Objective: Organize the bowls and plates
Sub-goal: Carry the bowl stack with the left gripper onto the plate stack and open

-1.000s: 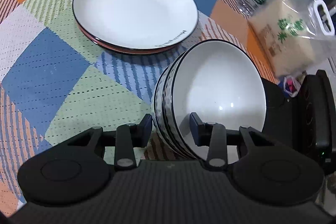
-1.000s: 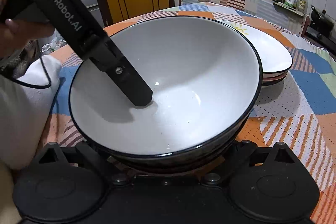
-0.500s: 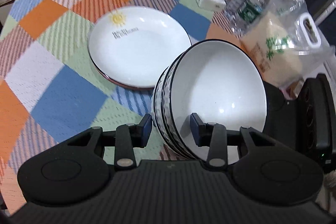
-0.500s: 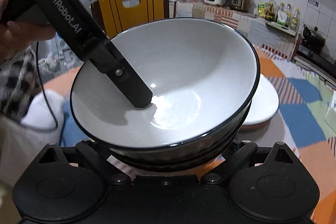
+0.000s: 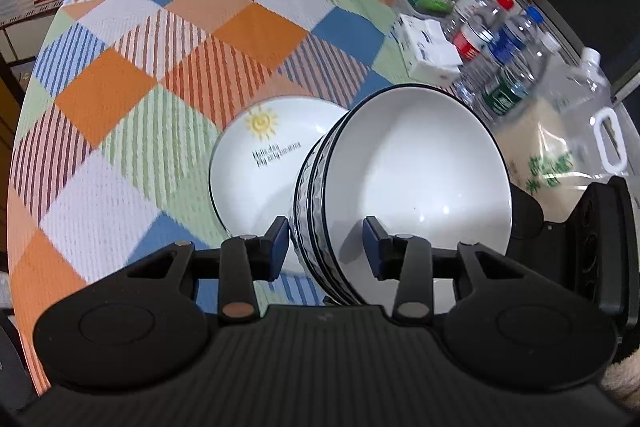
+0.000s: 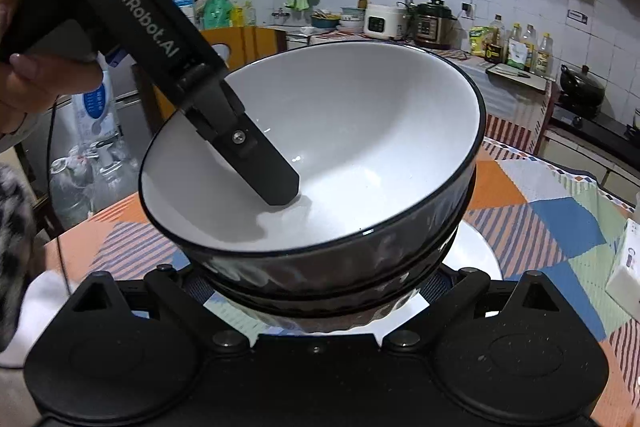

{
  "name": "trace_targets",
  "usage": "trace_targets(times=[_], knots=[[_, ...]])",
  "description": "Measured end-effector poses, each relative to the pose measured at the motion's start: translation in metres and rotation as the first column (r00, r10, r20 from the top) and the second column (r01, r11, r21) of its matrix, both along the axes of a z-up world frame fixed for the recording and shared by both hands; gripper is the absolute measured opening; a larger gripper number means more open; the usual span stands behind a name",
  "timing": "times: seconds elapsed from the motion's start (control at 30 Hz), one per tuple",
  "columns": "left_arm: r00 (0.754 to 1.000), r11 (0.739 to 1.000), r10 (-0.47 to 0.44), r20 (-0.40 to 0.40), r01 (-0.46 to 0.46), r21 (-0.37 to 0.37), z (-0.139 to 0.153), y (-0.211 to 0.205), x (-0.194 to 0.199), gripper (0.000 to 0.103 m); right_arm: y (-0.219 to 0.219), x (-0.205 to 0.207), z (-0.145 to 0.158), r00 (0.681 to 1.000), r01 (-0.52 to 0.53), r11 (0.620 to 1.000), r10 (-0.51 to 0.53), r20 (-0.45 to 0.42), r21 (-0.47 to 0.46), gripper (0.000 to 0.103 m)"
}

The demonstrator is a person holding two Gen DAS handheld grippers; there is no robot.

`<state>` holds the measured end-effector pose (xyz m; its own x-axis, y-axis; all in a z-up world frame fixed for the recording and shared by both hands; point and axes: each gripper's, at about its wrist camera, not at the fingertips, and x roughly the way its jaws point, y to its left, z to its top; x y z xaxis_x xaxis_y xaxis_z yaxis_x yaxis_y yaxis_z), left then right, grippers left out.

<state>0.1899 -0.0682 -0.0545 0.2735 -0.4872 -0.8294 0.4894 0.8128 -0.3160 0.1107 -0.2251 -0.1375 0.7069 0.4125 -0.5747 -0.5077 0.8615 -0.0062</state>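
A stack of nested bowls [image 5: 416, 183], white inside with dark rims and ribbed dark outsides, hangs in the air above the table. My left gripper [image 5: 325, 251] is shut on the stack's rim, one finger inside the top bowl, one outside. In the right wrist view the stack of bowls [image 6: 320, 167] fills the middle, and my right gripper [image 6: 316, 287] grips its lower sides, fingertips hidden by the bowls. The left gripper's finger [image 6: 256, 163] reaches into the top bowl. A stack of white plates [image 5: 264, 163] with a sun drawing lies on the table below.
The table wears a patchwork cloth [image 5: 160, 87]. Several water bottles [image 5: 500, 51], a white box [image 5: 428, 51] and a clear bag of rice [image 5: 560, 147] stand at the right. A wooden chair [image 6: 248, 43] and a kitchen counter [image 6: 400, 27] lie beyond.
Both grippers have lifted the bowl stack well above the table and carried it over toward the plates. The plates look smaller and farther below.
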Motion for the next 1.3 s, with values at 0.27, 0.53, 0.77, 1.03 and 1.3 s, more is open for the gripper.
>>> trace_targets(times=[0.27,0.53,0.77,1.03,1.3], knots=[[0.999,0.999,-0.035,0.006,0.035,0.002,-0.038,-0.012,0.05,0.04,0.002,0.036,-0.029,0.993,0.115,0.993,-0.115,-0.035,-0.004,0.099],[1.0,1.0,-0.024,-0.018,0.025,0.014,-0.068,-0.024,0.075,0.04,-0.003,0.057,-0.056,0.979,0.187,0.982,-0.184,-0.091,0.027,0.099],[0.999,1.0,0.011,-0.04,-0.011,-0.006,-0.083,-0.027,0.083,0.041,-0.006,0.06,-0.062,0.972,0.205,0.979,-0.203,-0.12,0.001,0.099],[0.997,0.998,0.05,-0.06,-0.053,-0.034,-0.09,-0.028,0.089,0.041,-0.009,0.067,-0.061,0.971,0.205,0.978,-0.206,-0.117,-0.027,0.099],[0.996,0.997,0.066,-0.053,-0.067,-0.034,-0.09,-0.032,0.091,0.041,-0.011,0.07,-0.063,0.97,0.215,0.976,-0.217,-0.11,-0.029,0.099]])
